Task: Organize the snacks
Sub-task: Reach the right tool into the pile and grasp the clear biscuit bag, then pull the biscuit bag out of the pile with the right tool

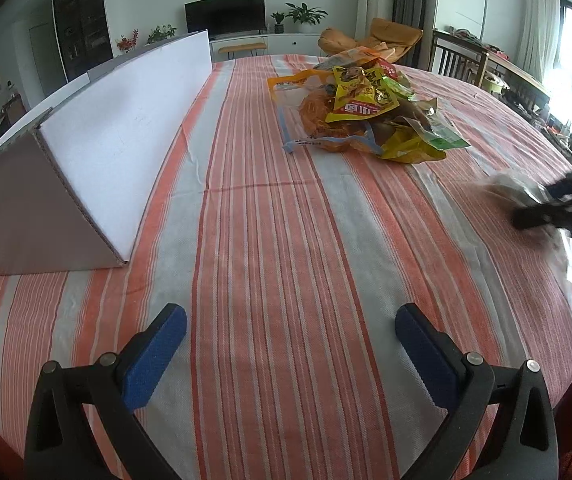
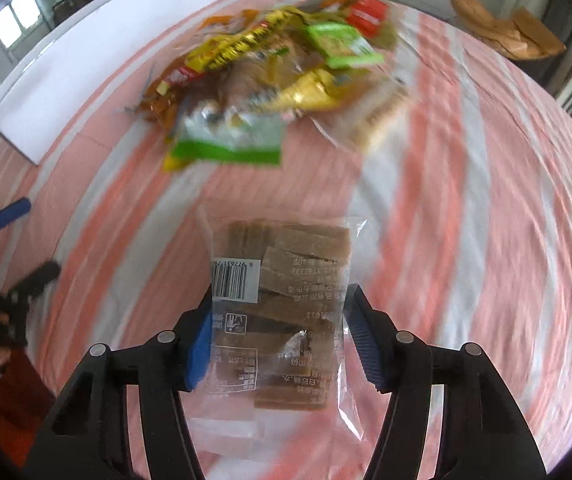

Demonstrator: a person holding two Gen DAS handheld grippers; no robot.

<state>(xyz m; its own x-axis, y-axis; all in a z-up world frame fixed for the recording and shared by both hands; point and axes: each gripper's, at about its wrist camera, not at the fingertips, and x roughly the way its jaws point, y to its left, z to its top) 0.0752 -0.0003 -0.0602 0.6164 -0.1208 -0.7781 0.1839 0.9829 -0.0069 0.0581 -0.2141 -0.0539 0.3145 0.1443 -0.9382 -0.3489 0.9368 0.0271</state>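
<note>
A clear packet of brown slabs (image 2: 286, 252) sits between the blue pads of my right gripper (image 2: 282, 294), which is shut on its two long edges above the striped cloth. From the left wrist view, that gripper (image 1: 558, 204) is a blur at the right edge with the packet. A heap of snack bags (image 1: 366, 108), yellow, green and orange, lies at the far middle of the table; the same heap (image 2: 270, 80) is beyond the held packet. My left gripper (image 1: 292, 314) stands open over bare cloth with nothing between its fingers. It also shows as the left gripper (image 2: 30, 240) at the left edge.
A white cardboard box (image 1: 106, 136) with raised flaps stands along the table's left side, seen as the box (image 2: 106, 40) at the far left. The orange-and-white striped tablecloth (image 1: 270, 220) covers the table. Chairs and a loaded side table stand beyond the right edge.
</note>
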